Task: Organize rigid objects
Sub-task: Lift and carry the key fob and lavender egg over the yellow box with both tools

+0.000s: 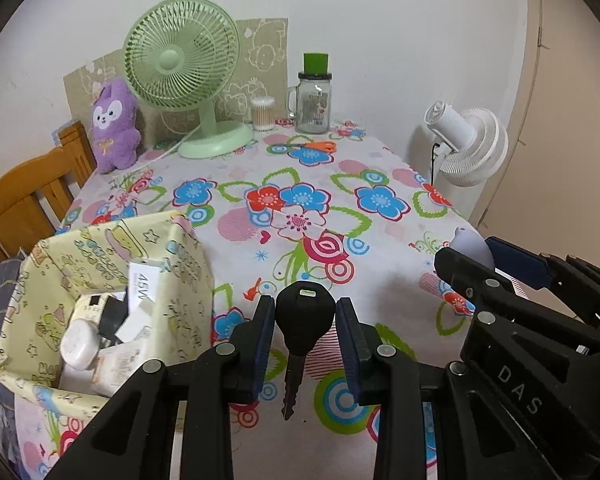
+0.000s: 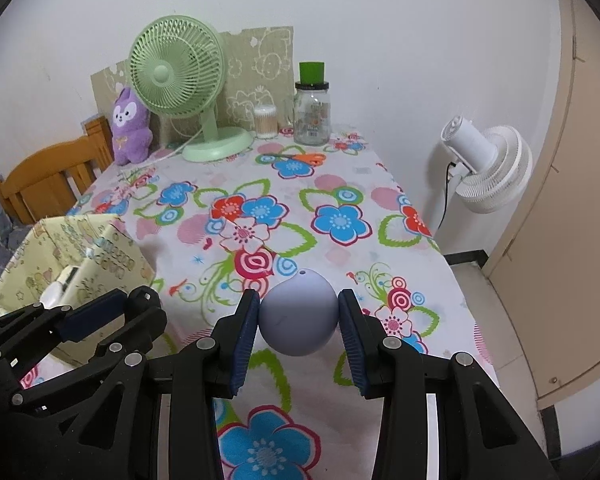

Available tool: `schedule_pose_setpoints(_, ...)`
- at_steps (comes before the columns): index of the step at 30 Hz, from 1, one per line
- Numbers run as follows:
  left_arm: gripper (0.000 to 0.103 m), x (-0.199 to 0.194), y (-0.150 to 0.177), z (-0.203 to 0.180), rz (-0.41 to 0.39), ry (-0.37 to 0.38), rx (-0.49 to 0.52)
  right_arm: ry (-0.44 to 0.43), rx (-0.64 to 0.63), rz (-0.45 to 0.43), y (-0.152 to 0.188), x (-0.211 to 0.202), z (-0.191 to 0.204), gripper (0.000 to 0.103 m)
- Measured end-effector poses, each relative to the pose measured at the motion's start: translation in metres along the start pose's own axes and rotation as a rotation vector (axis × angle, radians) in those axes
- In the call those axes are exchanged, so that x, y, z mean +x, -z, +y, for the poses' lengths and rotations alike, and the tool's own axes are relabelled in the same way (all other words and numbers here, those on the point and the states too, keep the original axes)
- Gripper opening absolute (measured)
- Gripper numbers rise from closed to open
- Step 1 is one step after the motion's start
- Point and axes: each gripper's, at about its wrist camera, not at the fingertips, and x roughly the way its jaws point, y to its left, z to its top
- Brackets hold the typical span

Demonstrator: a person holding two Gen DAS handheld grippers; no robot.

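My left gripper (image 1: 305, 314) is shut on the black head of a key (image 1: 304, 320), whose metal blade hangs down above the flowered tablecloth (image 1: 300, 200). In the right wrist view my right gripper (image 2: 299, 312) is shut on a lavender egg-shaped object (image 2: 298, 314) with a small hole near its top; the same lavender egg-shaped object (image 1: 470, 246) peeks over the right gripper's black frame at the right of the left wrist view. A yellow patterned box (image 1: 100, 292) holding several white and black items stands at the table's left, just left of the left gripper. The yellow patterned box (image 2: 80, 256) also shows behind the left gripper's frame.
At the table's far end stand a green desk fan (image 1: 184, 68), a purple plush toy (image 1: 114, 128), a cotton-swab tub (image 1: 263, 114) and a glass jar with a green lid (image 1: 314, 98). Orange-handled scissors (image 1: 312, 146) lie near them. A wooden chair (image 1: 28, 196) is left, a white fan (image 1: 472, 144) right.
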Motion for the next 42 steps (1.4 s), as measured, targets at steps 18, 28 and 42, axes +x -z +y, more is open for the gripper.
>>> schedule_pose_setpoints(18,0.031,-0.028,-0.002,0.011,-0.028,0.000,0.011,-0.021,0.005,-0.006,-0.011,-0.026,0.028,0.043)
schedule_pose_setpoints(28,0.031,-0.032,-0.009,0.034,-0.038,-0.021,-0.004,-0.053,-0.010,-0.014,-0.022,-0.027,0.053,0.043)
schedule_pose_setpoints(42,0.031,-0.034,-0.016,0.077,-0.040,-0.055,-0.037,-0.103,-0.046,-0.014,-0.037,-0.018,0.096,0.043)
